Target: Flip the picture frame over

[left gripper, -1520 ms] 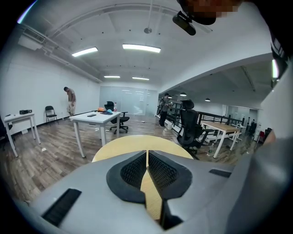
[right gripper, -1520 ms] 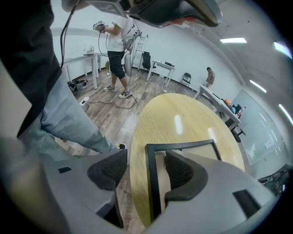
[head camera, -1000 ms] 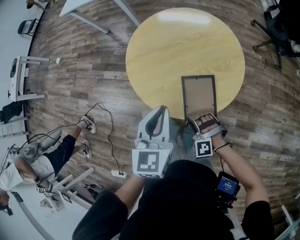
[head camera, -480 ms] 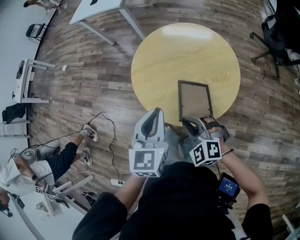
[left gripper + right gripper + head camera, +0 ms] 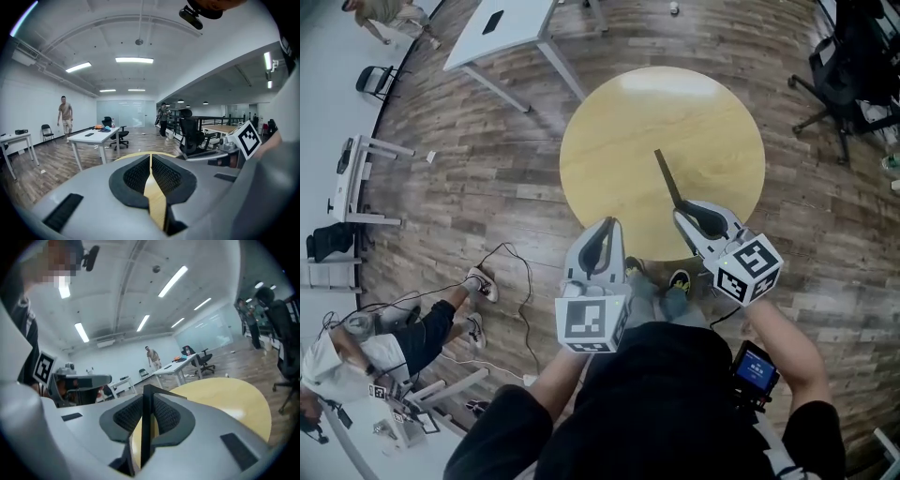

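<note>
At upper centre of the head view lies one round bench point(image 5: 619, 141). Below it are two tools. The left hand-held gripper point(image 5: 607, 227) has its jaws together on nothing. The right hand-held gripper point(image 5: 686, 214) has just closed its jaws onto one frame point(image 5: 667, 178), held edge-on above the bench's lower part.

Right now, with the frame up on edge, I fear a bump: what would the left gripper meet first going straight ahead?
Probably the round table, at its edge; depth is unclear. The left gripper points down at it; the picture frame is off to its right.
</note>
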A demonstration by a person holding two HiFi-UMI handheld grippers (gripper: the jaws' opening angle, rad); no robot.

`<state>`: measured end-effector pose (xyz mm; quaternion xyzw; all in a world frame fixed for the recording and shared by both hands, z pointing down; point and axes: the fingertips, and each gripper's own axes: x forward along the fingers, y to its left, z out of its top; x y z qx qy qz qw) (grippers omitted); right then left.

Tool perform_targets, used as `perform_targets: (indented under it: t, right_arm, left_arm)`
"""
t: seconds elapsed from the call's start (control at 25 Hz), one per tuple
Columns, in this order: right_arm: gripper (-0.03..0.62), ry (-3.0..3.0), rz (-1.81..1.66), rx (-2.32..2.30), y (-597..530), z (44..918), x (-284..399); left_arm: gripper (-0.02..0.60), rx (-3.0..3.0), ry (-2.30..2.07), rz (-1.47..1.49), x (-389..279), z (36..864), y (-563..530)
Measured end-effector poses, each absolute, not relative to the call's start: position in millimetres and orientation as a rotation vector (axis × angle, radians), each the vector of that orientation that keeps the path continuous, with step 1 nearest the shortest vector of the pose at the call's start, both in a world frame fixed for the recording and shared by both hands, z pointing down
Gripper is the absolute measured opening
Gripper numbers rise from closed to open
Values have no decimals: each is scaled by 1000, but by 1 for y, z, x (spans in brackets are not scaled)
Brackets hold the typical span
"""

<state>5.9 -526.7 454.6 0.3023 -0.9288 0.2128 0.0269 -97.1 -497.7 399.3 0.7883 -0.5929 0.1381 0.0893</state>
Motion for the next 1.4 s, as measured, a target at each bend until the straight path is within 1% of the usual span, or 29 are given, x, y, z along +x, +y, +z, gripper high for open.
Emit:
perform_targets:
  t: [0.16,0.28,0.48,0.88,1.4]
  right_arm:
    - [79,-2872,987,1140,-542,459,55]
    - [80,-2833,1172,1277,-546,465,85]
    - [80,-2705,1321,1430,-541,489,115]
    - [75,-2415,1476,1469,-524,576,134]
    - [87,-2135,1839,1424,-500,638,131]
  left_arm:
    - [34,2366,-1740,417,-81,400,-500]
    - [34,2387,-1716,423,-72,399,-500]
    - [34,2416,-1692,428,-66,394,-499]
    - [34,2416,-1702,448,-71,396,-498]
    - [34,2414,-1688,451,-74,397,-502]
